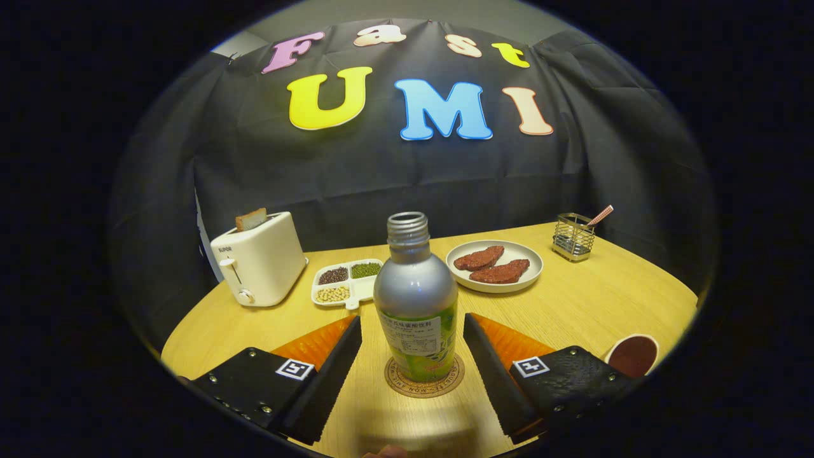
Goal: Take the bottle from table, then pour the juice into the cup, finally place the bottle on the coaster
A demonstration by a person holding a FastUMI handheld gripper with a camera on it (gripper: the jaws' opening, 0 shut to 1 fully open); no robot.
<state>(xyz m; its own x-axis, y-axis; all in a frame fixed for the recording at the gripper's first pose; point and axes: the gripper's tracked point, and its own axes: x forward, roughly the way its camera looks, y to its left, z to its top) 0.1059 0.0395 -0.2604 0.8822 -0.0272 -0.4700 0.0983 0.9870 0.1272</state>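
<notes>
Bottle (416,299) stands upright and uncapped on the round coaster (424,383), on the wooden counter (591,299). Fingers (346,356) are spread wide, one on each side of the bottle, not touching it. Cup (632,355) sits beside the right finger, near the counter's edge.
</notes>
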